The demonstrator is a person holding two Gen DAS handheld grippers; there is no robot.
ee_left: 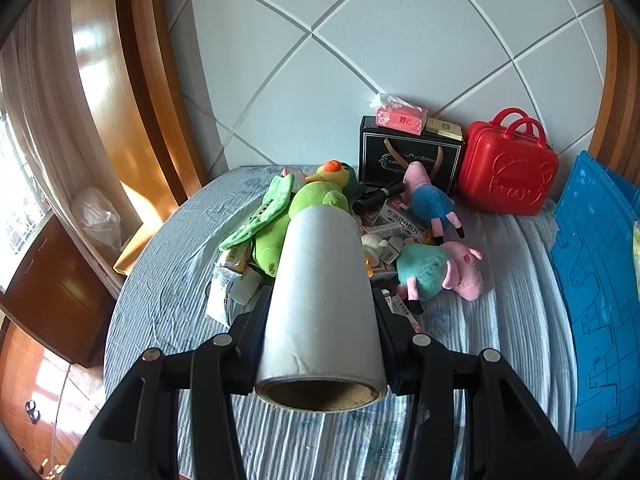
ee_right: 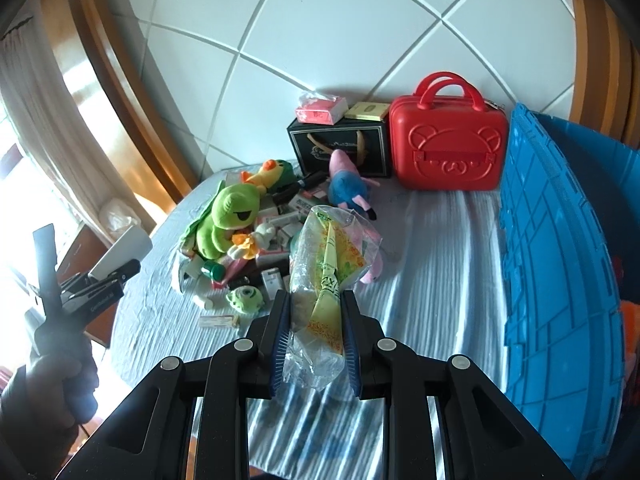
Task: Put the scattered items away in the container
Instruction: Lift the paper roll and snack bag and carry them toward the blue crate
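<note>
Carry step. Left gripper (ee_left: 320, 312) clamps white roll (ee_left: 320, 292); right gripper (ee_right: 316, 332) pinches clear snack bag (ee_right: 324, 276). Both held above bed (ee_right: 432, 248), clutter heap toward its far end. Blue crate (ee_right: 560, 264) at bed's right edge. Next: swing over crate rim, release inside.

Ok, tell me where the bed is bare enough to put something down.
Bare striped bedspread lies between the toy pile and the blue plastic crate, and in front of the pile. Crowded: around the green frog plush and before the red bear-face case.
</note>
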